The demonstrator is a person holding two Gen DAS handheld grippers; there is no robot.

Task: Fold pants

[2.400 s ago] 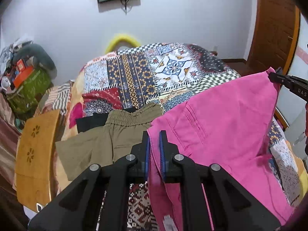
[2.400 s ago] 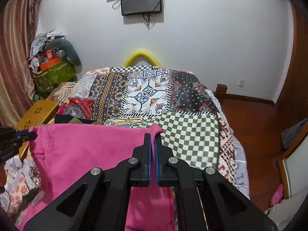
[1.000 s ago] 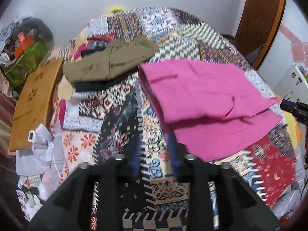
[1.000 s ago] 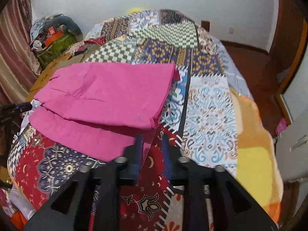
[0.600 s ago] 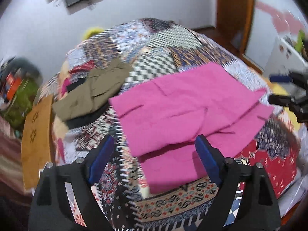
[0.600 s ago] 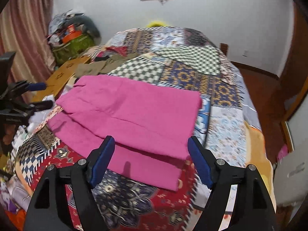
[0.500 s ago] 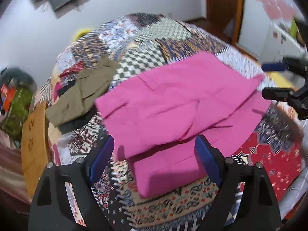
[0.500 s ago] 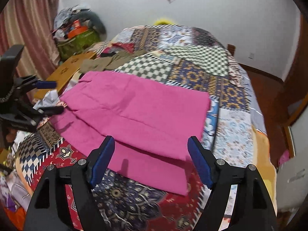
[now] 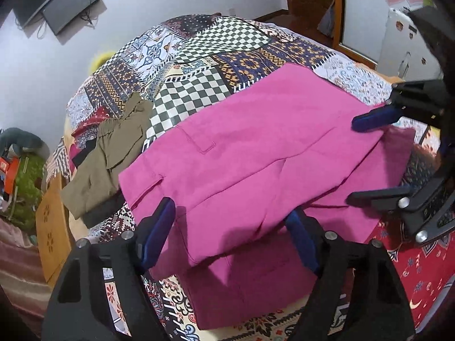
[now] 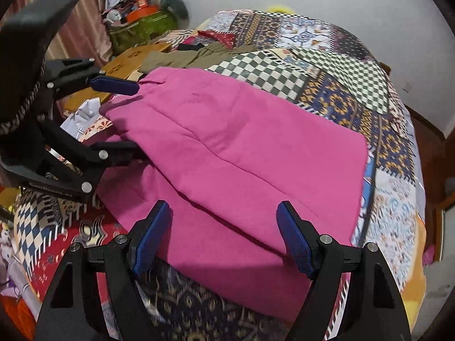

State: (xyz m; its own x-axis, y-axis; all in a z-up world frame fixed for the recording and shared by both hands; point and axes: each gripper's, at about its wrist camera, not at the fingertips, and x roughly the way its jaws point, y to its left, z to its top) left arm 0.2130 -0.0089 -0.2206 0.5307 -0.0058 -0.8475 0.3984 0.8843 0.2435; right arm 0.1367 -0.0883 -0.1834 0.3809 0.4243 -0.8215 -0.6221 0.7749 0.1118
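Note:
The pink pants (image 9: 256, 147) lie folded over on the patchwork bed, the top layer set back from the lower layer's near edge; they also show in the right wrist view (image 10: 233, 147). My left gripper (image 9: 230, 230) is open and empty, jaws wide, low over the pants' left end near the waistband. My right gripper (image 10: 224, 233) is open and empty over the near edge at the right end. Each gripper shows in the other's view: the right one (image 9: 366, 159) and the left one (image 10: 128, 116), both open at the fabric's ends.
Olive shorts (image 9: 113, 153) on a dark garment lie beyond the pants' left end. A wooden board (image 9: 51, 227) stands beside the bed's left side. The patchwork quilt (image 9: 227, 42) stretches to the wall. A cluttered green bag (image 10: 139, 25) sits in the corner.
Both grippers let go of the pants after laying them folded on the bed, opened wide, and have since moved in low toward the two ends of the fabric.

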